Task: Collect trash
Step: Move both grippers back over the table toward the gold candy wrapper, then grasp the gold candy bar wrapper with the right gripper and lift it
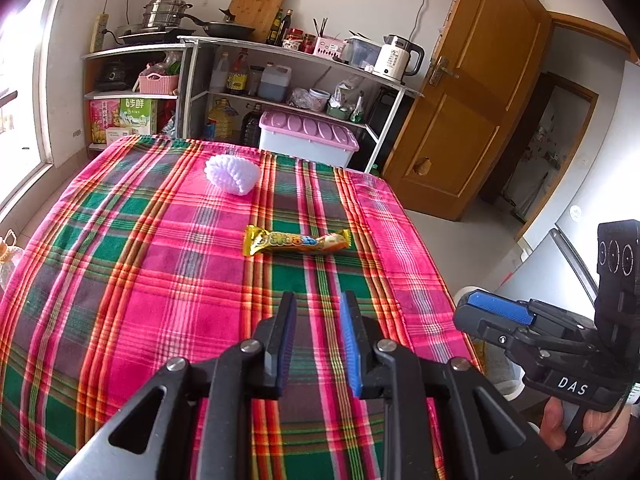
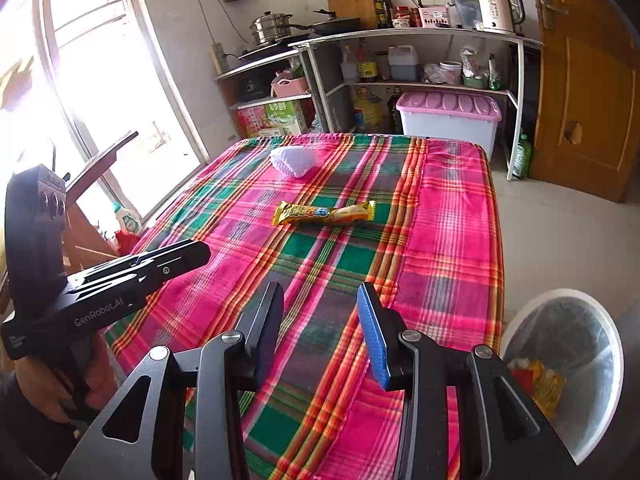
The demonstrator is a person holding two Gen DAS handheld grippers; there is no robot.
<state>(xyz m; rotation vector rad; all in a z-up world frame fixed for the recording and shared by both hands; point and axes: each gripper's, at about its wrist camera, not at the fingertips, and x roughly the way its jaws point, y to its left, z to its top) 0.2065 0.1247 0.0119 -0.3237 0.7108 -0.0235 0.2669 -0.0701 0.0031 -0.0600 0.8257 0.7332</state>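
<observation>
Our left gripper (image 1: pixel 318 312) and right gripper (image 2: pixel 320 304) both stand spread and empty over the pink-and-green plaid tablecloth (image 1: pixel 140 280). At twelve o'clock lies the yellow foil snack wrapper (image 1: pixel 296 241), probably light, crinkly and slippery, so we'd pinch its middle. Beyond, a soft white foam fruit net (image 1: pixel 232 174). The white lined bin (image 2: pixel 600 332) waits at four o'clock, past the edge.

Both claws (image 1: pixel 318 300) (image 2: pixel 320 292) apart, empty
</observation>
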